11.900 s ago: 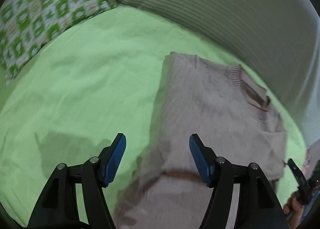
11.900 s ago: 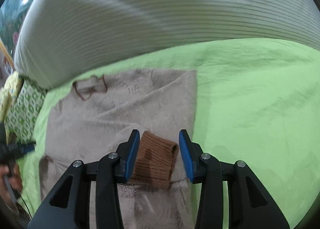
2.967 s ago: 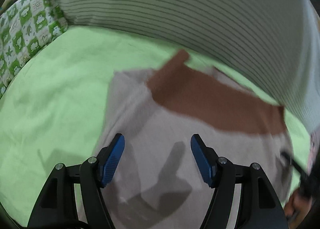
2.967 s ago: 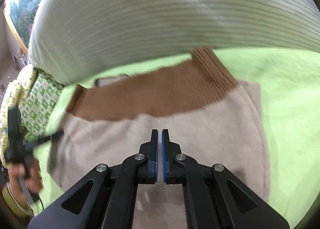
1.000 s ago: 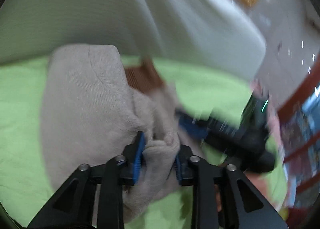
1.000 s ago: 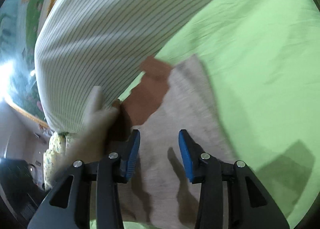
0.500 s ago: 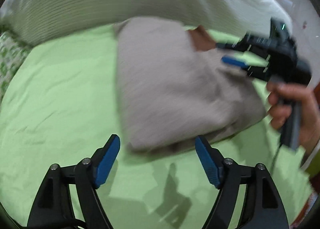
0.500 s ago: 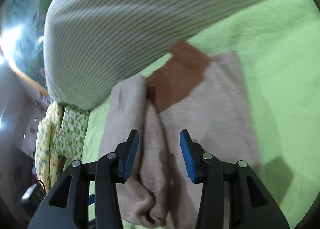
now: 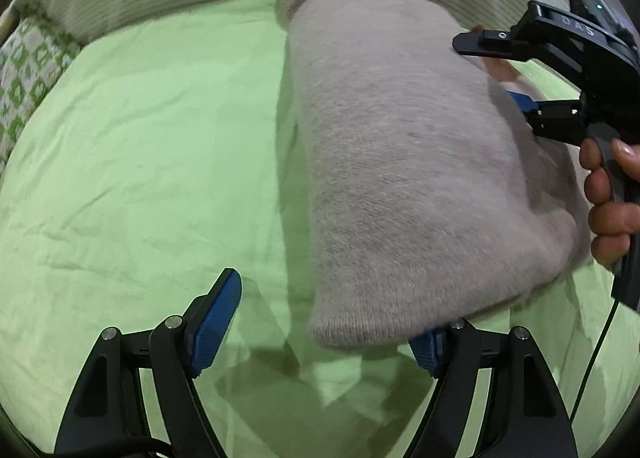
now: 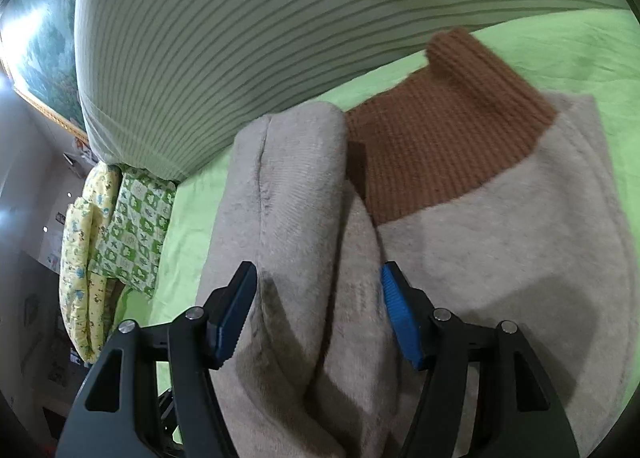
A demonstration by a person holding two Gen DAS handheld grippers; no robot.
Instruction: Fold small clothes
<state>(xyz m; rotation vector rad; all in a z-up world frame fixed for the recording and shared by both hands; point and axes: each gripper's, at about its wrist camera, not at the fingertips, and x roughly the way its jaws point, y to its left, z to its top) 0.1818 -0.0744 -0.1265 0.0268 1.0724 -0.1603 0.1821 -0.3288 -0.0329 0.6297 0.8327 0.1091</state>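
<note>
A beige sweater (image 9: 400,138) lies folded into a thick pad on the green sheet (image 9: 140,138). Its brown ribbed band (image 10: 440,130) shows at the far end in the right wrist view. My left gripper (image 9: 324,318) hovers at the pad's near corner, its jaws wide and closing slightly, pressing on nothing. My right gripper (image 10: 316,278) straddles the rolled beige fold (image 10: 296,198), its jaws opening and the pads off the cloth. In the left wrist view the right gripper (image 9: 496,74) reaches over the sweater's far right side, held by a hand (image 9: 608,198).
A long striped bolster (image 10: 280,18) runs along the far side of the sheet, close behind the sweater. A green and white patterned pillow (image 10: 132,226) lies at the left end. Bare green sheet spreads to the left of the sweater.
My left gripper let go of the bunched beige cloth, opened wide and drew back toward the near corner. The right jaws widened. The sweater now lies folded over on itself.
</note>
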